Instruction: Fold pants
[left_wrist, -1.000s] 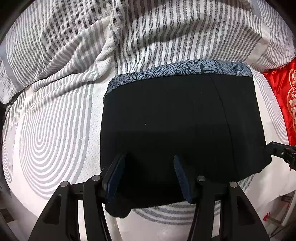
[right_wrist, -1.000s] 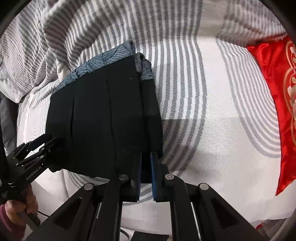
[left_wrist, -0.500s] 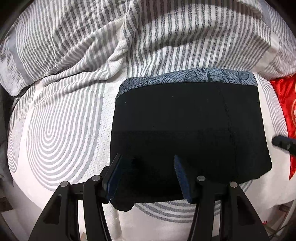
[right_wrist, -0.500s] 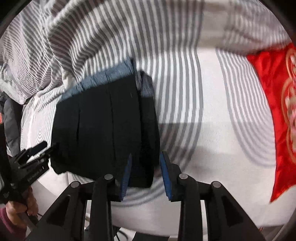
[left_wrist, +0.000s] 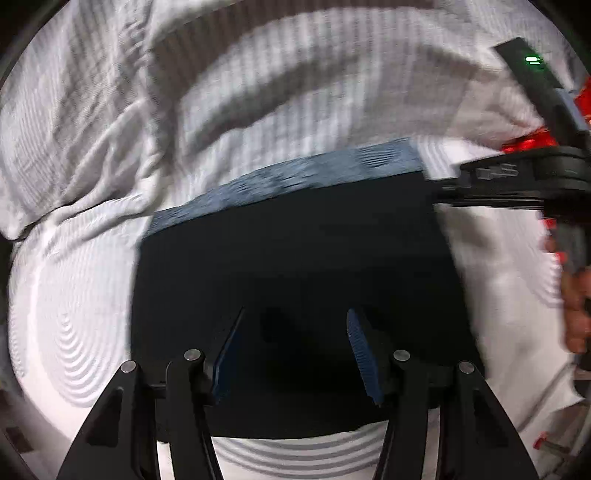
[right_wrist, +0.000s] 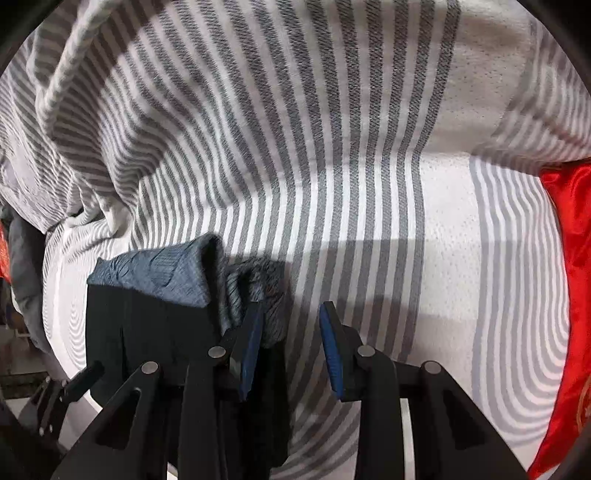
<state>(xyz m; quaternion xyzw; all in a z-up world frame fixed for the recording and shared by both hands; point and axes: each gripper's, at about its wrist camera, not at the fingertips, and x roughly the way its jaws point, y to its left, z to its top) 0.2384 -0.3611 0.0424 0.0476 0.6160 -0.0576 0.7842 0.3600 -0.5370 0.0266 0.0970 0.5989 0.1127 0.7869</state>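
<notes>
Pants: the black pants (left_wrist: 295, 251) lie folded into a flat block on the bed, in the near middle of the left wrist view. In the right wrist view they (right_wrist: 147, 332) sit at the near left.
Waistband: a blue-grey patterned band (left_wrist: 288, 184) runs along the far edge of the pants. In the right wrist view it (right_wrist: 159, 273) is bunched and folded over at its right end.
Bed: a white sheet with grey stripes and rings (right_wrist: 443, 258) covers the bed under the pants. A striped blanket (right_wrist: 258, 110) is heaped at the far side.
Left claw: the left claw (left_wrist: 293, 354) hangs over the near part of the pants. Its two blue pads are apart, with only dark cloth showing below the gap. The pads do not pinch anything. This view is blurred.
Right claw: the right claw (right_wrist: 290, 350) is at the right edge of the pants, near the waistband corner. Its pads are apart and hold nothing. The left pad (right_wrist: 251, 354) is over the cloth edge, and the right pad (right_wrist: 332, 354) is over the bare sheet.
Other view of right claw: it (left_wrist: 443, 188) also shows at the far right corner of the pants, with a hand (left_wrist: 576, 295) behind it.
Red cloth: a shiny red cloth (right_wrist: 569, 295) lies at the right edge of the bed, well apart from the pants.
</notes>
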